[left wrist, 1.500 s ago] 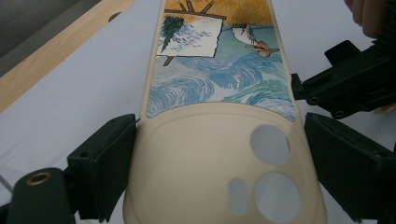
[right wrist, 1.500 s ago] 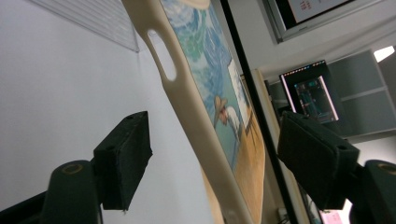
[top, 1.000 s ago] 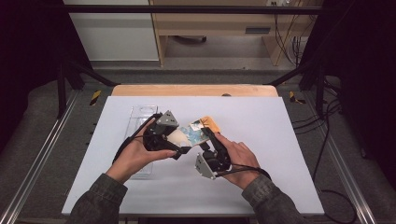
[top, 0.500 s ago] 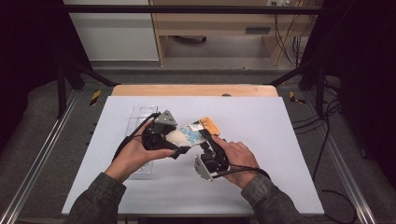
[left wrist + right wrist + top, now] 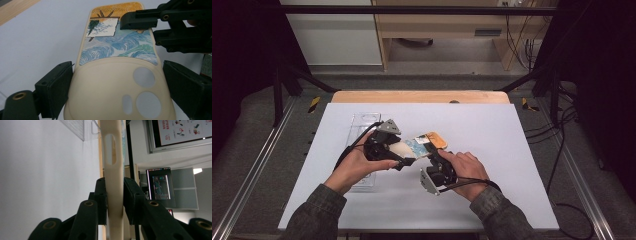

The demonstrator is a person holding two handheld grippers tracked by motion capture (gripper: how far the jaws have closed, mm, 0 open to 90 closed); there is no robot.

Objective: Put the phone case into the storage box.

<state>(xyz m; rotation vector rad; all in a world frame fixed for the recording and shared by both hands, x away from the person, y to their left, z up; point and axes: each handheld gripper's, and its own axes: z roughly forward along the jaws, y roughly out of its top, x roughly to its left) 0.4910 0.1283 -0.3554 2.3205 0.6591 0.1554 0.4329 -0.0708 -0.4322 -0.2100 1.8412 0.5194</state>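
In the left gripper view, the phone case (image 5: 117, 75) is cut off by the bottom edge, and the right gripper (image 5: 147, 25) hides part of its painted end. From above, the left hand (image 5: 357, 167) covers part of a clear tray (image 5: 362, 125) on the bench.

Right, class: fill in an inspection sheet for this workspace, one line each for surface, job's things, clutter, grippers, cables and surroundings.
Surface: white table top, wooden strip along its far edge.
Job's things: cream rubbery phone case with a painted blue-wave and orange picture, held above the table between both grippers.
Clutter: clear plastic tray lying flat by the left hand.
Grippers: left gripper jaws flank the case's camera end, contact unclear; right gripper has just been closing, its pads now pressing the case's edge.
Cables: black cable looping over the right hand; more cables on the floor at right.
Surroundings: dark frame rails, grey floor, wooden furniture behind, a lit monitor.
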